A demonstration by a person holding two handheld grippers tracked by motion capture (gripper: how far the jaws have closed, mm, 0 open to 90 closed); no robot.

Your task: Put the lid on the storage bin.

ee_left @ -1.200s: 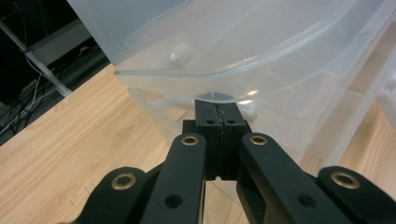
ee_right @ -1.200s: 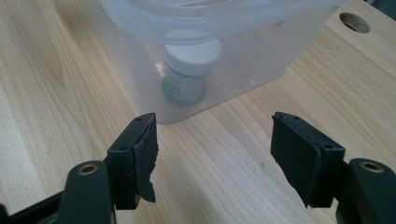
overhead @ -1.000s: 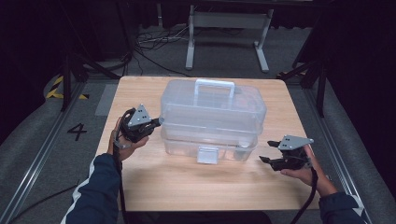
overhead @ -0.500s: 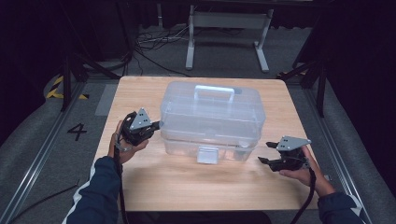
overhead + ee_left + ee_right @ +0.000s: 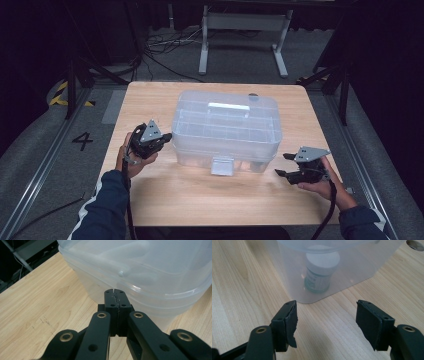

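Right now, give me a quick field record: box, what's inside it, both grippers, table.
box: clear plastic storage box, lid on, white handle on top, front latch
contents: small white-capped jar seen through the wall
left gripper: shut, tips at the box's left side, just under the lid rim
right gripper: open, nothing between the jaws, short of the box
table: light wood

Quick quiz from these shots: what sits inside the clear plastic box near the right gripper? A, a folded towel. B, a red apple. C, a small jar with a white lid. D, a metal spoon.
C: through the wall of the clear plastic box, the right gripper view shows a small jar with a white lid standing upright, ahead of the open right gripper.
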